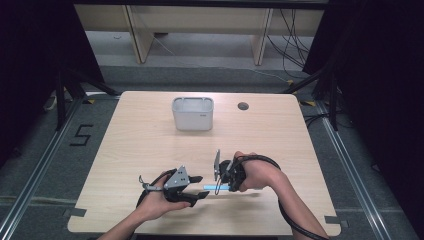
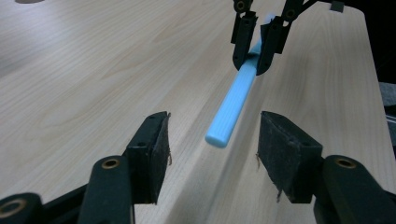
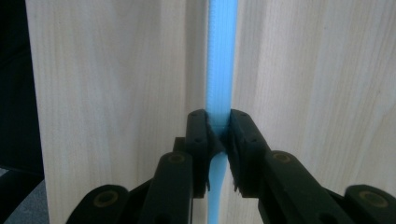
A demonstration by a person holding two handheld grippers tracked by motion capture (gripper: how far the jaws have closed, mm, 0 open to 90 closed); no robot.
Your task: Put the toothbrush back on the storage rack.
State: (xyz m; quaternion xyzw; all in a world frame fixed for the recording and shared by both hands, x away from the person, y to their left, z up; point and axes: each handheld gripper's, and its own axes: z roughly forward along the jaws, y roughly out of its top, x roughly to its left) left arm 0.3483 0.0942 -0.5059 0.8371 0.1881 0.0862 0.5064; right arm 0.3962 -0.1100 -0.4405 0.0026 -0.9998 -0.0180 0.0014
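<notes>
Above a pale wooden table (image 1: pixel 150 130), the right gripper (image 3: pixel 218 135) clamps a blue ribbed stick (image 2: pixel 233 102) whose free end could slip past the left gripper's (image 2: pixel 212 144) wide-open jaws if misaligned.

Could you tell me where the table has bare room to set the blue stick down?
Bare wood lies left and right of the white bin, and between it and the grippers. It is crowded near the front edge, where the right gripper holds the blue stick by the left gripper.

Right tool (image 1: pixel 223 186) grips blue stick (image 1: pixel 211 187); left tool (image 1: pixel 199 187) beside.
</notes>
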